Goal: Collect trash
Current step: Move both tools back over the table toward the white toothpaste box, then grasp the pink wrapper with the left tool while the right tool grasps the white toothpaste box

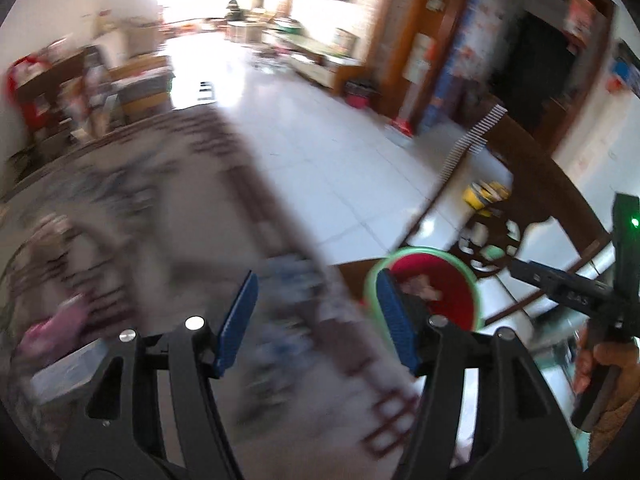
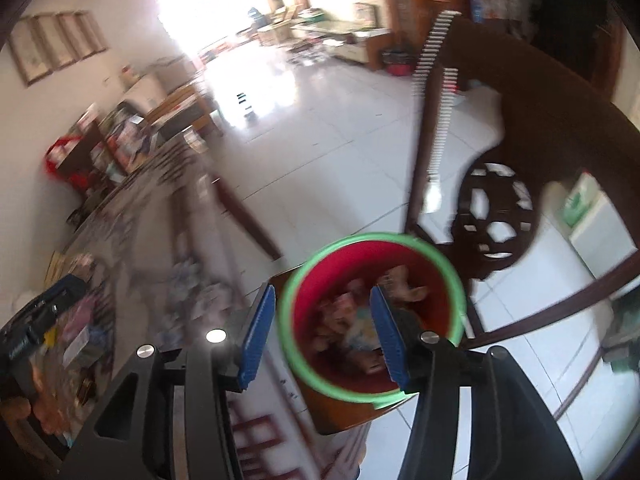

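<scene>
Right claw (image 2: 322, 332) (gaping) alone shows bin (image 2: 372, 316) contents.

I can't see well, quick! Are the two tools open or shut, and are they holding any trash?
Left tool: open, holding nothing.
Right tool: open, holding nothing, above the red bin with the green rim.

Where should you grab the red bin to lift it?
Grip the green rim of the bin, probably from straight above, one finger inside and one outside. The bin stands upright with its mouth open, and its round body looks too wide for the open right gripper.
</scene>
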`<state>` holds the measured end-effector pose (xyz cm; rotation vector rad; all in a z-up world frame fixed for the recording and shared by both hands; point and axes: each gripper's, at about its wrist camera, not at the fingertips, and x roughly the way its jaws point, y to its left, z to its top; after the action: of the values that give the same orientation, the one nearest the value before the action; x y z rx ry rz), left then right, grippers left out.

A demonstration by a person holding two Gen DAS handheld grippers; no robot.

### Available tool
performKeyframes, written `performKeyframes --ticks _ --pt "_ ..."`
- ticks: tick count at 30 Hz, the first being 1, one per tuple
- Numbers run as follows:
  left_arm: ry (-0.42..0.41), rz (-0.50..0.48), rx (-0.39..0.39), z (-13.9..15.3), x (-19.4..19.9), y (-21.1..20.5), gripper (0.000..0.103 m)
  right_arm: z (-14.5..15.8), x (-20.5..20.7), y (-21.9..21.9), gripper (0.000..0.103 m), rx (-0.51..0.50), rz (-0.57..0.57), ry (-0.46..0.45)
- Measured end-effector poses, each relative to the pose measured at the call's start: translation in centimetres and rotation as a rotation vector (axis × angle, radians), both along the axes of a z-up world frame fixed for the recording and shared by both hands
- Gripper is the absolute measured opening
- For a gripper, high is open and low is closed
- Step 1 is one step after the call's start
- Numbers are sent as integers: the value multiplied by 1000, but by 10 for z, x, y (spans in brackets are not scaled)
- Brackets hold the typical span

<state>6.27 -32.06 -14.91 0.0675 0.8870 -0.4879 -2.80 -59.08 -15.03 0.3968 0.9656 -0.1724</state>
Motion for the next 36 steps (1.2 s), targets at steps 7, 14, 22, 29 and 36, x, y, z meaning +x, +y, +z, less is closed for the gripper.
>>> performKeyframes --ticks 7,14,22,29,36 --pt "26 253 8 -3 -1 127 59 -3 39 122 49 8 293 27" --pt "26 370 18 -3 -7 220 59 -3 75 249 49 -18 588 36" --pt "16 431 32 -3 -3 295 65 -12 128 403 66 -213 1106 78" --pt "44 463 36 -16 3 343 65 -66 155 481 66 -365 1471 294" --pt "83 502 17 -35 29 374 67 -102 163 519 65 -455 1643 424"
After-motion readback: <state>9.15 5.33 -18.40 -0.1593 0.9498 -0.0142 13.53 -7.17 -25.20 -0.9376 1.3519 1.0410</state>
